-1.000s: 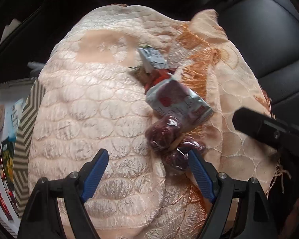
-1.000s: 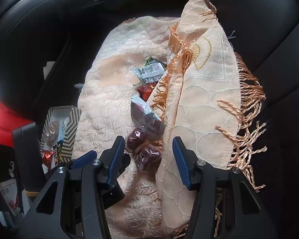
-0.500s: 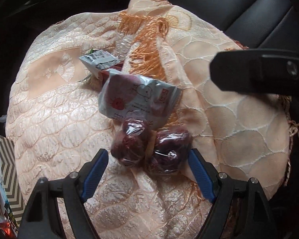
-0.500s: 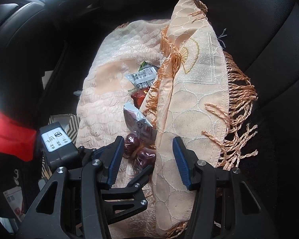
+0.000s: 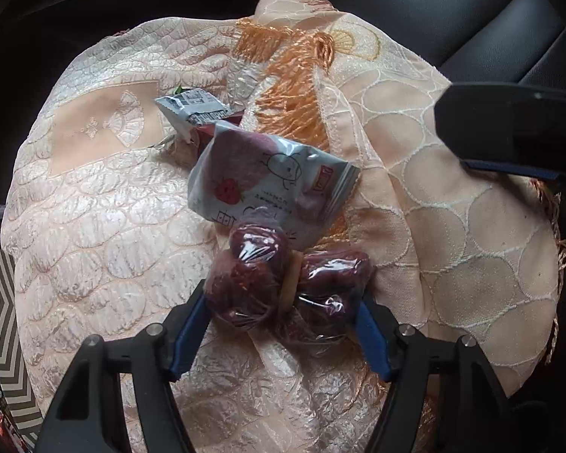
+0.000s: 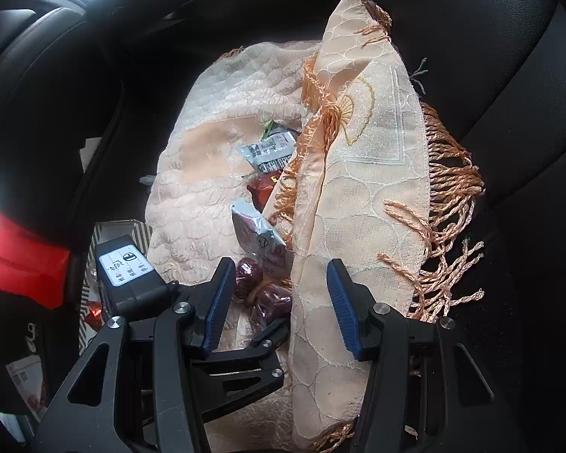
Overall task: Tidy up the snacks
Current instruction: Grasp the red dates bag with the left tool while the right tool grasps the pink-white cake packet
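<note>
A bundle of dark red dates (image 5: 283,283) in clear wrappers, tied with a rubber band, lies on a peach embroidered cloth (image 5: 113,226). My left gripper (image 5: 283,309) is closing on the bundle, and its blue pads touch both sides. Above the dates lie a grey-white packet with a cartoon (image 5: 268,185), a grey barcode packet (image 5: 192,107) and a red packet (image 6: 264,188). My right gripper (image 6: 279,302) is open beside the dates (image 6: 268,294), astride a raised fold of the cloth (image 6: 366,188) without pinching it. One of its fingers (image 5: 509,124) shows at the upper right.
The cloth covers a black leather car seat (image 5: 471,11). A box with a chevron pattern (image 5: 0,321), holding more snack packets, sits at the left edge. Orange fringe (image 6: 445,196) hangs from the cloth fold. A red strap (image 6: 19,260) is at far left.
My left gripper sank towards the dates and rolled, and its jaws narrowed until the bundle fills the gap. The right gripper stayed put.
</note>
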Motion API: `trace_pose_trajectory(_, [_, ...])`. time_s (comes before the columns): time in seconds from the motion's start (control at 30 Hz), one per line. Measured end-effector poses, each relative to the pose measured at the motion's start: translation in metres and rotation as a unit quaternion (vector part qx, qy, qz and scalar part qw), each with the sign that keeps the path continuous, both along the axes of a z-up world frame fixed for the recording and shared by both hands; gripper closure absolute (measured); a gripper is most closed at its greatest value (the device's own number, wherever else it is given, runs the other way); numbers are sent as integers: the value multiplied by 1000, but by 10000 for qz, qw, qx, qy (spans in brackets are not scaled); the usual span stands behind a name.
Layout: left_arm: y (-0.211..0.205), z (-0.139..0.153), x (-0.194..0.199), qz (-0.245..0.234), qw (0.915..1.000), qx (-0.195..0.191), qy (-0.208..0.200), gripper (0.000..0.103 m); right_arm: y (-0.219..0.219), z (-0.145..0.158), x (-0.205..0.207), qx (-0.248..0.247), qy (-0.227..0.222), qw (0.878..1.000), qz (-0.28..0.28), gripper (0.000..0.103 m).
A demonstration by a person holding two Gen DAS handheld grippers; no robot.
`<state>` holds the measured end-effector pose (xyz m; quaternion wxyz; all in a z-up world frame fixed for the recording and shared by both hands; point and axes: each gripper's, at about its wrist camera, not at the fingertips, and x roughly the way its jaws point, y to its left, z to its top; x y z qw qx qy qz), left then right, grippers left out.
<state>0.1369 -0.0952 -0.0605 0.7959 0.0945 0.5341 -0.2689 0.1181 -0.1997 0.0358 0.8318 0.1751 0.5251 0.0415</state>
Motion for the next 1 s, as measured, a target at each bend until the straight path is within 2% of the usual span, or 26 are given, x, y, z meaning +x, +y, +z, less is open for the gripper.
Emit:
trace_pose_trajectory(0.13, [19, 11, -5, 291, 9995, -123, -24, 31, 14, 2, 3, -307, -98, 9990, 318, 53])
trace_pose_trajectory(0.27, [37, 20, -16, 453, 9989, -38, -94, 31, 40, -3, 14, -929, -108, 9919, 865, 53])
trace_pose_trajectory(0.37, [54, 21, -21, 640, 9979, -52, -26, 31, 63, -13, 25, -1535, -7, 9803, 1244, 52])
trace_pose_trajectory(0.47, [68, 20, -26, 797, 9968, -98, 38, 31, 79, -24, 36, -1795, 113, 9726, 1475, 48])
trace_pose_trajectory(0.73, [88, 30, -36, 1036, 9945, -133, -77, 31, 108, -57, 54, -2773, 427, 9414, 1871, 48])
trace_pose_trajectory(0.8, [89, 30, -35, 1084, 9939, -154, -93, 31, 109, -64, 55, -2881, 435, 9371, 1921, 48])
trace_pose_trajectory(0.83, [90, 31, -37, 1104, 9937, -149, -107, 31, 108, -66, 55, -2908, 425, 9363, 1923, 54])
trace_pose_trajectory(0.87, [92, 32, -38, 1137, 9933, -134, -126, 31, 108, -66, 54, -2910, 409, 9362, 1926, 65])
trace_pose_trajectory(0.9, [93, 33, -39, 1163, 9930, -119, -152, 31, 106, -66, 53, -2875, 398, 9374, 1926, 68])
trace_pose_trajectory(0.97, [96, 37, -41, 1199, 9925, -129, -196, 31, 103, -63, 50, -2803, 348, 9405, 1891, 94])
trace_pose_trajectory(1.0, [98, 39, -42, 1227, 9921, -156, -209, 31, 101, -60, 47, -2760, 310, 9424, 1862, 94])
